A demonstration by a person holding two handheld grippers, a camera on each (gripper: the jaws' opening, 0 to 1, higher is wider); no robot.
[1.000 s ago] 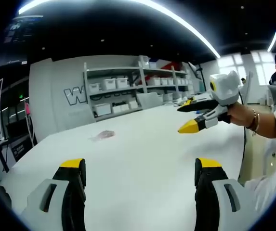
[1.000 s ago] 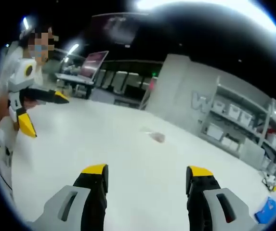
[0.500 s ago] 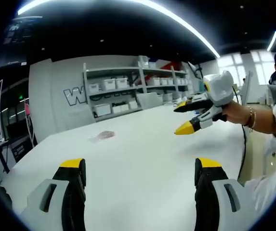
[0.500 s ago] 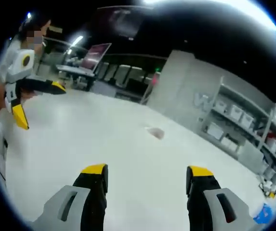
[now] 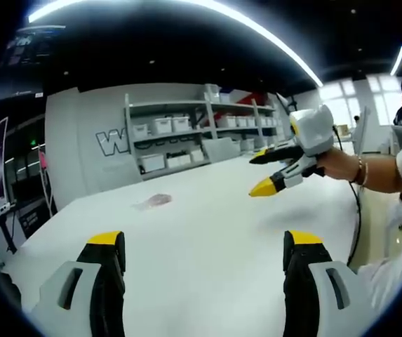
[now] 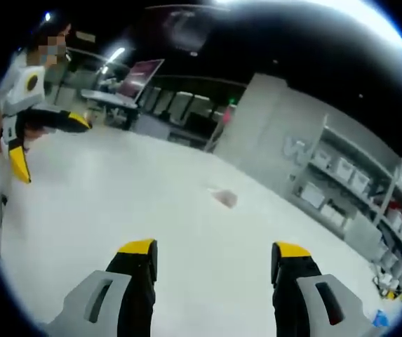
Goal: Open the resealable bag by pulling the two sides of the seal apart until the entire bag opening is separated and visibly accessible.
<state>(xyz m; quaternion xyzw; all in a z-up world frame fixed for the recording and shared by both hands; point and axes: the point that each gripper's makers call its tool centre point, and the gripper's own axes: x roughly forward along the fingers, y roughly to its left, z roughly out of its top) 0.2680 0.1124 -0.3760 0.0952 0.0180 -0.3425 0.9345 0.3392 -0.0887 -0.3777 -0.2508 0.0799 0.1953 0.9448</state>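
- The left hand-held gripper (image 5: 199, 247) rises from the bottom of the left gripper view with its yellow-tipped jaws standing wide apart, nothing between them, held above the white table (image 5: 208, 225).
- The right hand-held gripper (image 6: 215, 255) rises from the bottom of the right gripper view, jaws likewise spread wide and holding nothing, over the same table (image 6: 116, 203).
- The resealable bag (image 5: 153, 201) lies flat on the table left of centre in the left gripper view, small and pale pinkish, well apart from both sets of jaws; in the right gripper view the bag (image 6: 224, 197) sits a little above centre, far ahead of the jaws.
- In the left gripper view, the right hand-held gripper (image 5: 262, 172) enters from the right at mid-height, held by a hand (image 5: 334, 163) with a bracelet (image 5: 359, 170) at the wrist; its yellow tips stand apart, above the table.
- In the right gripper view, the left hand-held gripper (image 6: 46, 144) shows at the upper left edge, its two yellow tips spread.
- Shelves (image 5: 186, 137) with white boxes stand behind the table against a grey wall (image 5: 81, 151).
- Whether the bag's seal is closed is too small to tell.
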